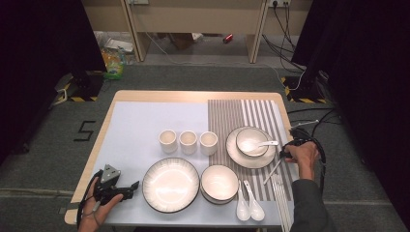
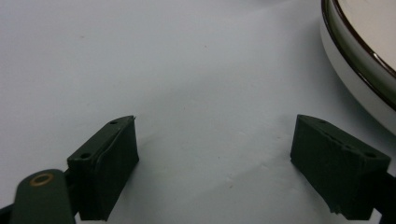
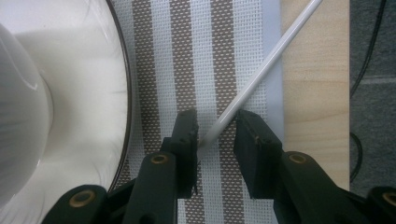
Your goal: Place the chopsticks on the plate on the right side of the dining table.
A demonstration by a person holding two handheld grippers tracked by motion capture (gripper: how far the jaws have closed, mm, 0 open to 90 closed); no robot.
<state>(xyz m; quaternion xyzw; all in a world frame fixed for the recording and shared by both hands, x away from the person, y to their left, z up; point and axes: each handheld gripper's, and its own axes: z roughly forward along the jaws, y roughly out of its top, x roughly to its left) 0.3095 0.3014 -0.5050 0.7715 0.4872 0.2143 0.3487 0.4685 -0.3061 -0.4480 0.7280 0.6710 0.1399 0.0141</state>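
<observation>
Chopstick (image 3: 261, 77), one, lies between the right gripper's (image 3: 215, 128) closing jaws; left gripper (image 2: 215, 140) gapes empty.

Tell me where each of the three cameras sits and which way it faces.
High view: above the near edge, looking forward and down on the wooden table; both hands show.
Left gripper view: on the left gripper, jaws open over pale mat.
Right gripper view: on the right gripper, around a white chopstick.
Shared: chopstick.

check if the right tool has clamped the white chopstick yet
Not yet: the right tool is open. The white chopstick runs between its jaws, with gaps showing either side.
</observation>
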